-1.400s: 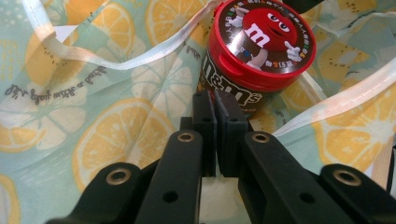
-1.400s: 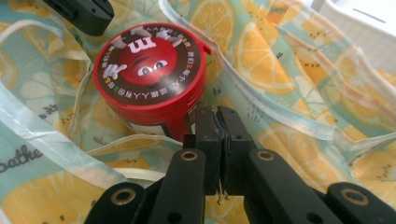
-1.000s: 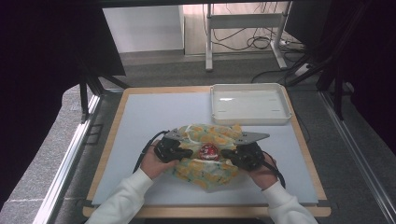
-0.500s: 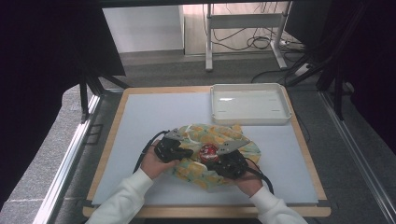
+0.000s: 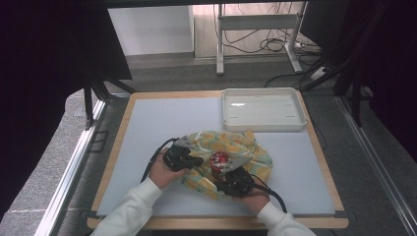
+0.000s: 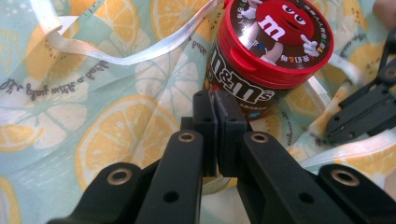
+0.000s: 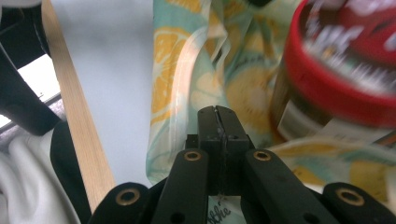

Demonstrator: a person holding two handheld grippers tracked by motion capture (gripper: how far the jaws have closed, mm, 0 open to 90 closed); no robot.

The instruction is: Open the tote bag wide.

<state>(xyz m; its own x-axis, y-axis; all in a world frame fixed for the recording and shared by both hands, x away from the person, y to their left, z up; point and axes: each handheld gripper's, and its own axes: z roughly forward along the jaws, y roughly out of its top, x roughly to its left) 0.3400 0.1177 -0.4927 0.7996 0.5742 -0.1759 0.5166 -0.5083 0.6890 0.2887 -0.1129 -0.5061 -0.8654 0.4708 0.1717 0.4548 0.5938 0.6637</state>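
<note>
- Tabletop (image 5: pixel 147 147): a white tray (image 5: pixel 263 109) sits empty at upper right of the high view.
- Bag (image 5: pixel 236 147), lemon-print with script lettering too small to read, lies spread at lower centre; wrapping seems barely begun.
- Candy jar (image 5: pixel 219 161), red lid, "m&m's" label, stands on the bag, uncovered.
- Left tongs (image 6: pixel 215 100) and right tongs (image 7: pixel 218 116): both closed, each seemingly pinching bag fabric.

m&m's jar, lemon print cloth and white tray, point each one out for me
m&m's jar (image 6: pixel 273 44), left gripper view, on its red lid.
lemon print cloth (image 6: pixel 107 135), left gripper view, on a lemon slice print left of the jaws.
white tray (image 5: pixel 262 109), high view, on its bare floor.
</note>
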